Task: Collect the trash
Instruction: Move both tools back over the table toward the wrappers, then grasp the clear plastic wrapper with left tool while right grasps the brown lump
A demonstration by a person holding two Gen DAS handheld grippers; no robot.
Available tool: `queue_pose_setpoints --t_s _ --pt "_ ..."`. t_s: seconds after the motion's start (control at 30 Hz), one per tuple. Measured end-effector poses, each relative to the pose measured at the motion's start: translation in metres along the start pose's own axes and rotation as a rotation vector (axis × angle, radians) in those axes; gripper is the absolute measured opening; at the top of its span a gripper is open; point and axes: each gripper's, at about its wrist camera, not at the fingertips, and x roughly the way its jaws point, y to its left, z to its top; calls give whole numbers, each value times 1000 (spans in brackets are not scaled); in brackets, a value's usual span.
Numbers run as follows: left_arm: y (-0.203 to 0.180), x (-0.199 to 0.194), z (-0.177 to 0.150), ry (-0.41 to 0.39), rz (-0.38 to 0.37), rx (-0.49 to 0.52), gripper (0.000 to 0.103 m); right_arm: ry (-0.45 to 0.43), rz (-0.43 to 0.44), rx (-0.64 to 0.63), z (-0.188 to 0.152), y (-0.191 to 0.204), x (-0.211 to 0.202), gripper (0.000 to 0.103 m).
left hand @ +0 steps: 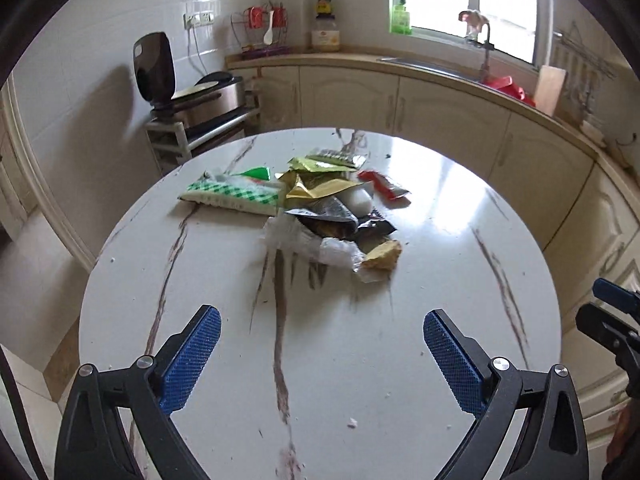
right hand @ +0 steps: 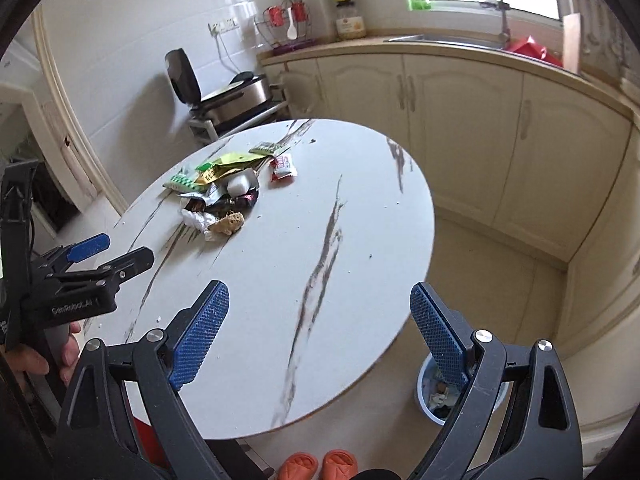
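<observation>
I held both tools over the near side of the round marble-patterned counter (left hand: 400, 360), and I took the heap of wrappers (left hand: 320, 208) on it as my landmark. The left hand-held gripper (left hand: 322, 360) stood spread wide, with nothing between its blue pads (left hand: 192, 360), well short of the heap and pointed toward it. The right hand-held gripper (right hand: 320, 340) was spread wide too and empty, nearer the counter's edge and well apart from the heap, which lay up and to the left in its view.

The heap sat toward the far side of the counter. A green-checked packet (left hand: 232, 194) lay at its left end, a red wrapper (left hand: 384, 184) just off its right end, gold and green sachets (left hand: 316, 184) at its back, and a crumpled clear wrapper (left hand: 304, 240) touching a brownish crumbly piece (left hand: 382, 254) at its near end. Small crumbs lay scattered on the counter nearer to me than the heap.

Well away from the heap, on the floor beyond the counter's near edge, I saw a blue bin (right hand: 430, 396) with scraps already in it, partly hidden behind the right tool's finger. A pair of orange slippers (right hand: 318, 464) lay on the floor near the bin.
</observation>
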Motion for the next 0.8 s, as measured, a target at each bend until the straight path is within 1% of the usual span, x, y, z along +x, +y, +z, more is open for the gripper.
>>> queue_pose_setpoints --t_s 0.17,0.3,0.33,0.37,0.4,0.43,0.47,0.5,0.57,0.6,0.67,0.77,0.8 --pt "7 36 26 54 -23 -67 99 50 8 -42 10 8 34 92" --pt "7 64 48 89 -12 -68 98 75 8 -73 20 13 56 92" --pt "6 69 52 95 -7 -65 96 80 9 -78 22 14 61 92" --pt "7 73 54 102 0 -65 92 85 11 -83 24 16 65 92" --pt "14 86 59 103 4 -70 90 88 14 -87 26 17 69 92" --pt "17 87 61 99 -5 -81 84 92 16 -93 28 19 73 92" --pt "21 95 64 102 -21 -88 75 95 17 -99 30 21 77 92" --pt "22 101 65 110 -39 -89 70 98 19 -105 32 23 80 92" --pt "24 112 62 122 -69 -83 53 104 21 -115 35 27 86 92" --pt "24 114 60 132 -84 -69 51 108 21 -118 37 30 90 92" --pt "24 119 54 110 -94 -35 46 113 26 -122 39 34 95 91" --pt "31 116 47 110 -125 -23 27 121 37 -132 40 44 101 92" --pt "34 115 44 112 -128 -15 24 128 40 -136 40 48 104 92"
